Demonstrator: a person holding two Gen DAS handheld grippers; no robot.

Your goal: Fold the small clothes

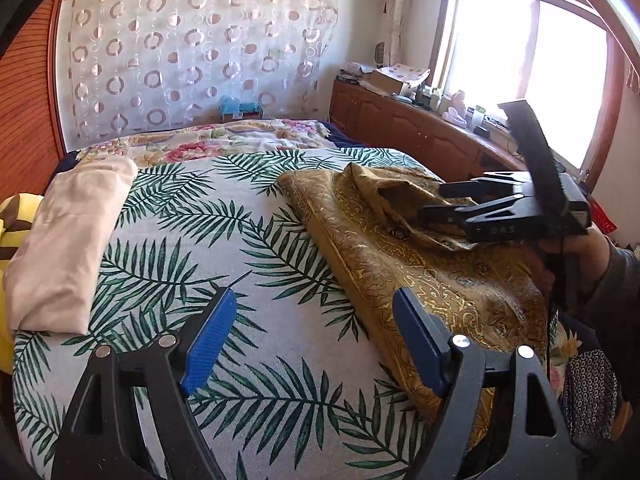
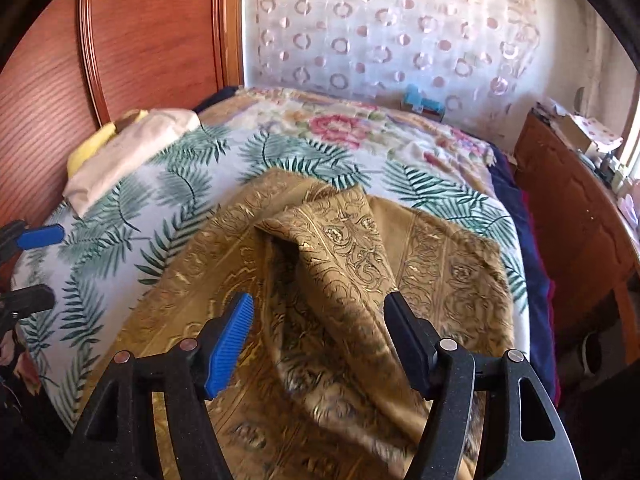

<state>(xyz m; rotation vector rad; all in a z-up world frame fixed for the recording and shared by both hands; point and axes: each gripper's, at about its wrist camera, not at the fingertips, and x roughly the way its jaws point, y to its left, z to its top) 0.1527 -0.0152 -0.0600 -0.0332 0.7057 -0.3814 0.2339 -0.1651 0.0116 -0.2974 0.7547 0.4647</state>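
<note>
A gold patterned cloth (image 1: 404,264) lies on the palm-leaf bedsheet (image 1: 224,240), partly folded with a raised ridge in its middle (image 2: 340,240). My left gripper (image 1: 316,312) is open and empty, low over the sheet just left of the cloth's near edge. My right gripper (image 2: 318,312) is open above the cloth, its fingers on either side of the ridge without holding it. It also shows in the left wrist view (image 1: 430,202), over the far part of the cloth. The left gripper's fingertips (image 2: 44,235) show at the left edge of the right wrist view.
A folded cream garment (image 1: 68,240) lies at the bed's left side by a yellow pillow (image 1: 12,216). A floral blanket (image 1: 224,140) covers the far end. A wooden headboard (image 2: 132,48) is to the left. A cluttered wooden cabinet (image 1: 420,120) runs under the window.
</note>
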